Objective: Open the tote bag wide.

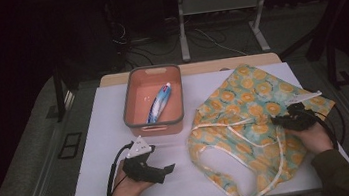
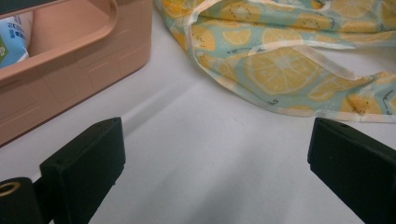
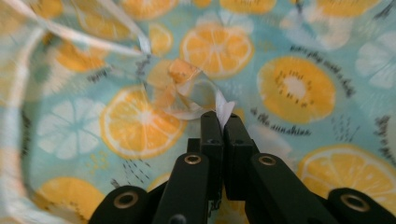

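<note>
Centrally, we see a pink bin [image 1: 153,102] at the bench's [image 1: 103,152] far edge holding one blue-and-white tube [image 1: 159,103]. Just right of it lies our citrus-print tote bag [image 1: 245,119], flat, where our right gripper [image 3: 219,119] pinches a fold of its fabric. Our left gripper [image 2: 215,158] rests released near the bin.

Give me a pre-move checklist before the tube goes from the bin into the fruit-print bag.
1. Right hand-held gripper pinching the bag: ok, jaws shut on a fold of fabric.
2. Left hand-held gripper free: ok, jaws wide apart, nothing between them.
3. Tube reachable: ok, lying loose in the bin.
4. Bag mouth open: cannot tell, fabric lies flat.
5. Table between bin and bag: ok, bare.
</note>
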